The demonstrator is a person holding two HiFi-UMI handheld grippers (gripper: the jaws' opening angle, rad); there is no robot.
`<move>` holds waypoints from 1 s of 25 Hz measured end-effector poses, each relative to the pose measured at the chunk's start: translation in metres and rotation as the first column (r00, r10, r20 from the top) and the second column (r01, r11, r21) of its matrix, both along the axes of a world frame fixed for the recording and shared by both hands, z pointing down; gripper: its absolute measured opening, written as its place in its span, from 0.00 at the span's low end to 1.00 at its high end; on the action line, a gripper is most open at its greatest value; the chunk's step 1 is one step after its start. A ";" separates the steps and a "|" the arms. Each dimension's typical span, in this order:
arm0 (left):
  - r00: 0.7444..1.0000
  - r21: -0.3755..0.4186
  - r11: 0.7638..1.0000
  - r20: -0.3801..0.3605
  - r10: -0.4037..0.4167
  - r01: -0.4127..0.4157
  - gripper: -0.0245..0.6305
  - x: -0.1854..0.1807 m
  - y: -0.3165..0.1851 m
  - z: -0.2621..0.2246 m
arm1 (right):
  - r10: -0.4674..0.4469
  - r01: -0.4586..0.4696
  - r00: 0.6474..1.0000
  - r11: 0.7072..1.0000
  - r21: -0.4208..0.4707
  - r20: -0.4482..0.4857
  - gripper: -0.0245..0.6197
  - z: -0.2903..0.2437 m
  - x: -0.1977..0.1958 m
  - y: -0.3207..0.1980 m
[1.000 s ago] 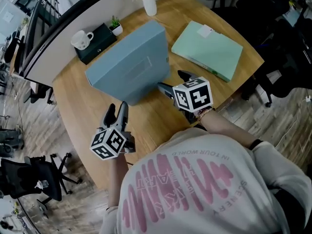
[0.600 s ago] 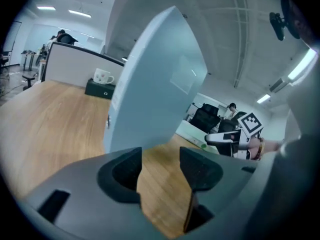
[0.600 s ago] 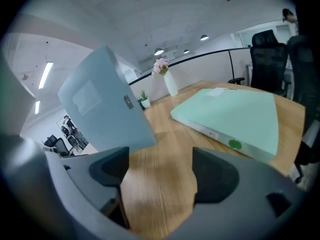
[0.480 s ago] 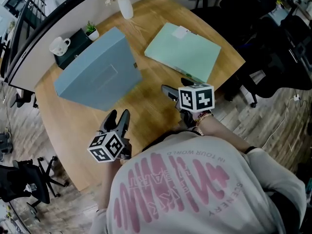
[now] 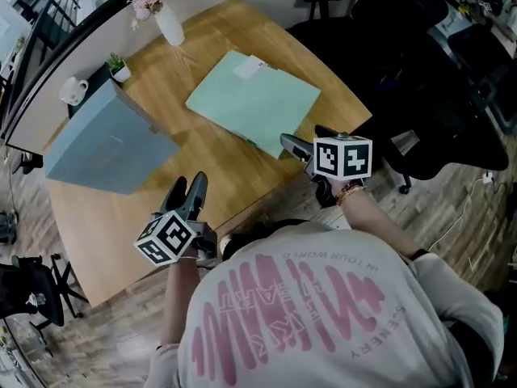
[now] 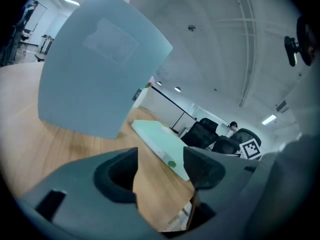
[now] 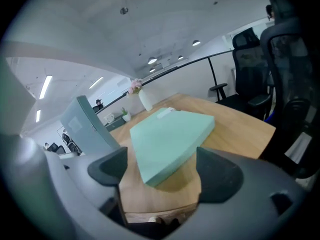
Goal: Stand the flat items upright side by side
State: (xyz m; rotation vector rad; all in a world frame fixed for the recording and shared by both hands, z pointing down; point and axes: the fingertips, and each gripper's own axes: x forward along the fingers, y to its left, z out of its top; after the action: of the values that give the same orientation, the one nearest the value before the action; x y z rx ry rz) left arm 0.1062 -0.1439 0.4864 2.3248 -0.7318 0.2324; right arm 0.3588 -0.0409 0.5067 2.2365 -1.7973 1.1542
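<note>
While the left tongs (image 5: 188,186), just opened wider, and the right tongs (image 5: 300,135) gape empty, the latter covers 1 corner of the flat green folder (image 5: 250,103)

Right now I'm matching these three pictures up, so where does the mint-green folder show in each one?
Head view: mint-green folder, upper centre, lying flat.
Left gripper view: mint-green folder, lower centre, seen nearly edge-on.
Right gripper view: mint-green folder, filling the middle.
Shared landmark: the blue-grey folder is to its left in all three.
</note>
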 end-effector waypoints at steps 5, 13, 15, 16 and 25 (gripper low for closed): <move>0.999 -0.064 0.997 0.003 -0.044 0.044 0.50 0.042 0.035 0.014 | 0.020 -0.020 1.000 1.000 0.010 0.010 0.72 0.006 0.051 0.037; 0.993 -0.166 0.979 0.006 -0.117 0.117 0.59 0.074 0.037 0.019 | 0.020 -0.021 0.995 1.000 0.008 0.096 0.72 0.026 0.082 0.039; 0.990 -0.176 0.974 0.012 -0.142 0.142 0.59 0.076 0.026 0.022 | 0.008 -0.009 0.993 1.000 0.005 0.114 0.72 0.030 0.086 0.028; 0.989 -0.187 0.971 0.013 -0.148 0.147 0.59 0.079 0.021 0.025 | 0.003 -0.003 0.993 1.000 0.003 0.117 0.72 0.032 0.090 0.022; 0.968 -0.352 0.908 -0.016 -0.250 0.228 0.58 0.128 -0.041 0.046 | -0.149 0.155 0.985 0.986 -0.067 0.090 0.71 0.036 0.146 -0.072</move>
State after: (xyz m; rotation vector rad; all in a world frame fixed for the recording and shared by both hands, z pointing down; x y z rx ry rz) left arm 0.2340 -0.1846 0.5323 1.8798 -0.8617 0.1636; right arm 0.5047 -0.1132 0.5424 1.9997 -1.8856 1.2797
